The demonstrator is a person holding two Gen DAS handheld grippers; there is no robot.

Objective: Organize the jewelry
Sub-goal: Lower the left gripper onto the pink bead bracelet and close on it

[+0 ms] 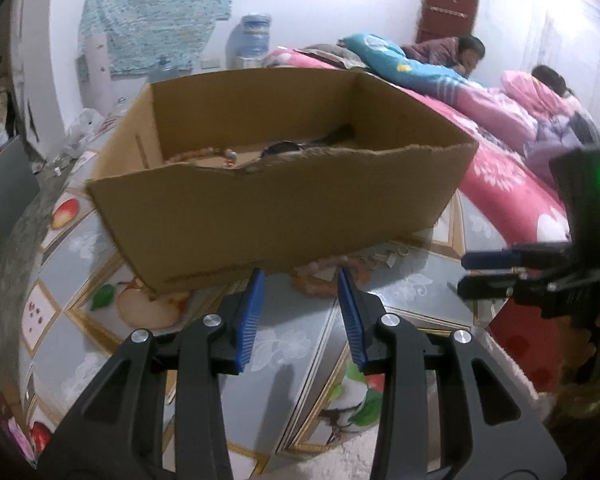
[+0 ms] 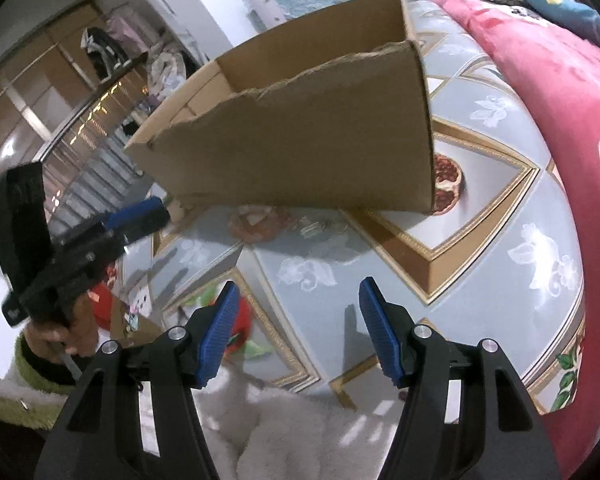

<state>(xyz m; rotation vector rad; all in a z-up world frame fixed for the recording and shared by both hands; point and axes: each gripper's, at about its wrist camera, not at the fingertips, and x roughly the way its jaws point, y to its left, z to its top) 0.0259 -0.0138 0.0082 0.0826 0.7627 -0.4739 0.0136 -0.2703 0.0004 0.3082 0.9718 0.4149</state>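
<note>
1. Beaded bracelet lies on the patterned table cover, tucked just in front of the cardboard box, right at the foot of its near wall. From the right wrist view it's a blurred pinkish ring on the cloth.
2. More jewelry inside the box: a strand of beads and some small pieces on its floor, partly hidden behind the torn front edge.
3. Left gripper points down at that bracelet, blue pads parted, nothing between them — released.
4. Right gripper over the bare cloth, jaws spread wider, empty as well.
5. Small glinting bits lie beside the bracelet; too blurred to identify.
6. A pink floral blanket borders the table, with people lying on the bed beyond.
7. A hand in a green cuff grips the left tool.
</note>
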